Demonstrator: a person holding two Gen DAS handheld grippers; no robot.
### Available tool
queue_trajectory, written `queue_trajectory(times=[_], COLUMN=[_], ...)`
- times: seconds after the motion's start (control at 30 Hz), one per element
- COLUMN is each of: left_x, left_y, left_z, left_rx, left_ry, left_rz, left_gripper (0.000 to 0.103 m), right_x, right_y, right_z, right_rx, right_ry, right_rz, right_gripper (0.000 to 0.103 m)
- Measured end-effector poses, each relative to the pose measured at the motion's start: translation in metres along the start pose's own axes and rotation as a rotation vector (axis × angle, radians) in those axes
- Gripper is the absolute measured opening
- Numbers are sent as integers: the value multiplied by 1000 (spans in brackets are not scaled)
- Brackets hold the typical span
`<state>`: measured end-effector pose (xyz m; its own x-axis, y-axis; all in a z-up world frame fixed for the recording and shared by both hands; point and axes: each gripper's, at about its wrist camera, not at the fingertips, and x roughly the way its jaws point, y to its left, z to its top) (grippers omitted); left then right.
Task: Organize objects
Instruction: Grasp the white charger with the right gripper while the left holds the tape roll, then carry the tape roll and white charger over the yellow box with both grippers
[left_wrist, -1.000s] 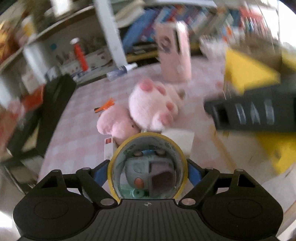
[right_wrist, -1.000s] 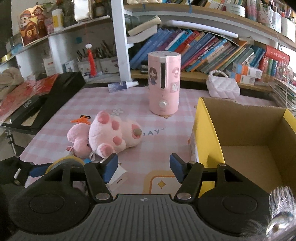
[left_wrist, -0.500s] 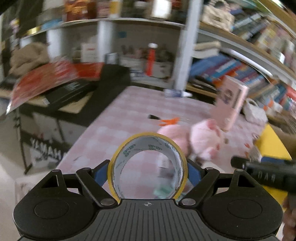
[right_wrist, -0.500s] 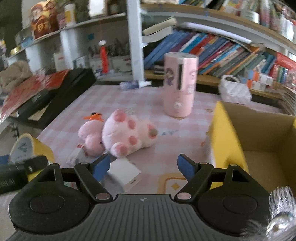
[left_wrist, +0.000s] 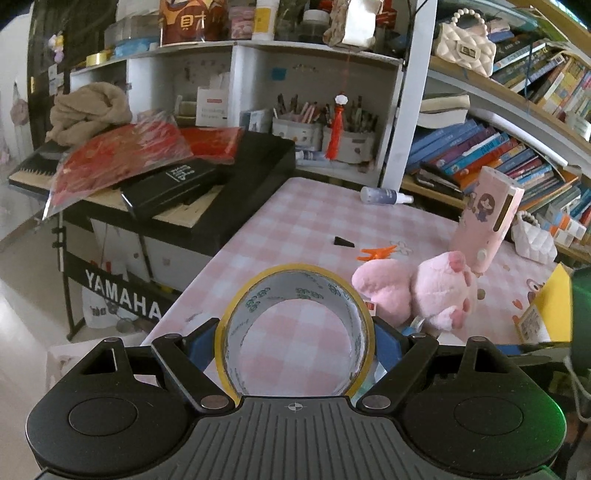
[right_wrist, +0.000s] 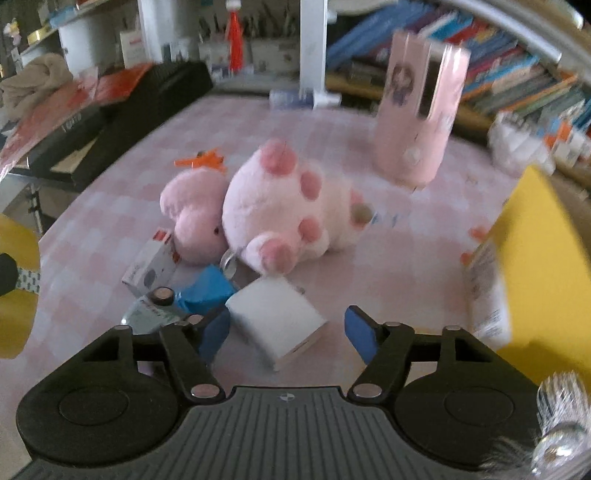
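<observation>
My left gripper (left_wrist: 295, 341) is shut on a yellow-edged roll of tape (left_wrist: 295, 291) and holds it upright above the near left corner of the pink checked table (left_wrist: 295, 221). The tape's yellow rim (right_wrist: 16, 240) also shows at the left edge of the right wrist view. My right gripper (right_wrist: 286, 332) hangs low over a small white box (right_wrist: 273, 317). Its jaws are closing with the box between them, and the right pad stands clear of it. A pink plush pig (right_wrist: 280, 206) lies just behind the box.
A small red-and-white box (right_wrist: 151, 266), a blue packet (right_wrist: 207, 288) and a green pack (right_wrist: 151, 314) lie left of the white box. A pink humidifier (right_wrist: 421, 110) stands behind, and a yellow carton (right_wrist: 535, 258) stands at right. A black keyboard (left_wrist: 184, 206) borders the table's left.
My left gripper swung left with the tape and rolled level, away from the pile. My right gripper dropped toward the white box; its jaws widened, then narrowed.
</observation>
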<state>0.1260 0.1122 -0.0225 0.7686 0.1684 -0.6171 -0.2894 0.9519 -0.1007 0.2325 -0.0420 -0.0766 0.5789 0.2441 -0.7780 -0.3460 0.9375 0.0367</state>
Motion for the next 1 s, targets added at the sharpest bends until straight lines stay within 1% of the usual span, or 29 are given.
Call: queue_trajectory(times=[0.03, 0.1, 0.17, 0.27, 0.33, 0.37, 0.4, 0.53, 0.63, 0.87, 1.0], left_x=[1, 3, 6, 9, 10, 10, 9, 3, -1, -9, -16], left_y=[0, -1, -1, -3, -6, -8, -9, -13, -14, -14, -16], left_z=[1, 2, 4, 6, 7, 7, 8, 9, 10, 7, 3], left_rx=[4, 8, 6, 8, 18, 22, 27, 42, 39, 37, 53], left_ry=[0, 1, 8, 12, 13, 12, 7, -17, -26, -29, -32], left_rz=[1, 5, 4, -8, -20, -26, -34, -54, -70, -107, -133], left_gripper=[85, 85, 85, 85, 85, 85, 85, 85, 85, 85, 85], right_x=[2, 5, 7, 11, 16, 18, 17, 10, -1, -37, -58], right_y=[-1, -1, -1, -6, -11, -12, -13, -16, -21, -25, -25], right_z=[1, 4, 5, 7, 8, 8, 7, 2, -2, -13, -23], right_rx=[18, 10, -4, -1, 8, 4, -3, 4, 12, 29, 45], right_ry=[0, -3, -11, -3, 23, 38, 32, 39, 42, -3, -37], right_rz=[12, 17, 32, 51, 62, 64, 61, 36, 39, 35, 15], right_gripper=[65, 64, 56, 53, 48, 44, 43, 42, 42, 42, 42])
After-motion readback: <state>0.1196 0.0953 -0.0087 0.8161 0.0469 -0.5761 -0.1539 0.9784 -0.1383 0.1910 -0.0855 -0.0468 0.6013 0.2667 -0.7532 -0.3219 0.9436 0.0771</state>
